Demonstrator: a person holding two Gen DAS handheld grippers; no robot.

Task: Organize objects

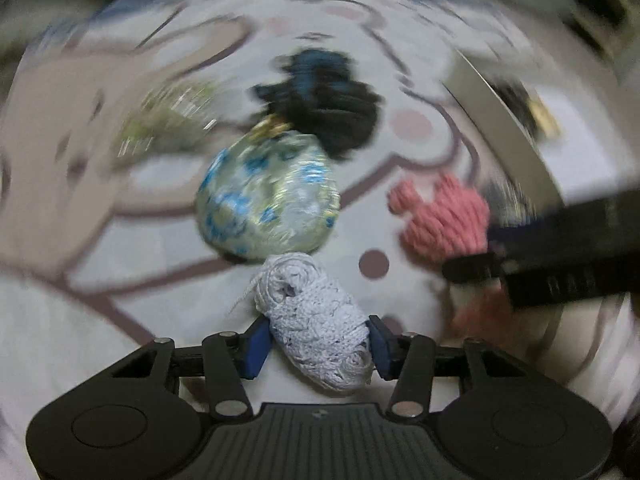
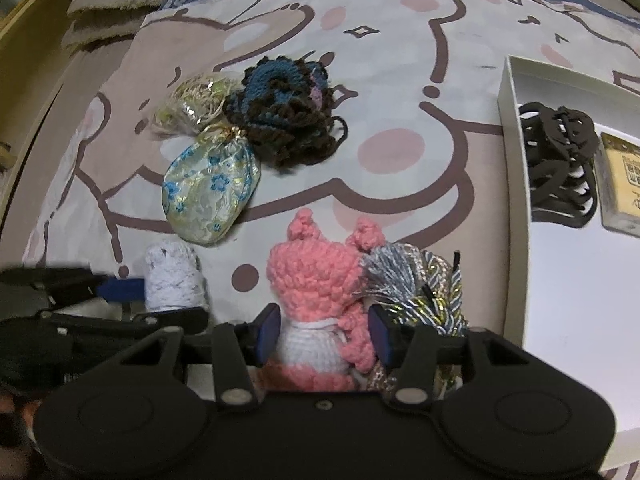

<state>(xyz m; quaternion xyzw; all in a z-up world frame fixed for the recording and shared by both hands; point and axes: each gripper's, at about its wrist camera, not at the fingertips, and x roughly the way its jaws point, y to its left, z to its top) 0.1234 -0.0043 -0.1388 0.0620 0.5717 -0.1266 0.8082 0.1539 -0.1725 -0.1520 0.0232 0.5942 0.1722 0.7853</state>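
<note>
Both grippers point steeply down at a bed covered by a cartoon-print bedsheet (image 2: 400, 92). The left gripper (image 1: 318, 346) has its jaws clenched on a white crochet bundle (image 1: 316, 320), the blue pads pressing its two sides. From the right wrist camera that same bundle sits at about nine o'clock, near the frame's left edge.

The right gripper (image 2: 325, 334) grasps a pink crochet doll (image 2: 316, 280) around its white midsection, with both pads against the yarn. A silver and gold tassel cord (image 2: 416, 288) lies touching the doll on its three o'clock side.

Beyond the white bundle, at twelve o'clock from the left gripper, rests a blue-flowered brocade pouch (image 2: 210, 196), just beside the bundle. Farther up at twelve o'clock lies a dark blue and brown crochet piece (image 2: 284, 116), touching the pouch's gathered neck. At ten o'clock from the pouch sits a pale glittery yarn bundle (image 2: 192, 104), against the dark piece.

At three o'clock in the right wrist view stands a white box (image 2: 514, 184), open on top. Inside it lie a black hair claw clip (image 2: 560, 160) and, just beside that, a small yellow packet (image 2: 624, 184). The left wrist view is heavily blurred.
</note>
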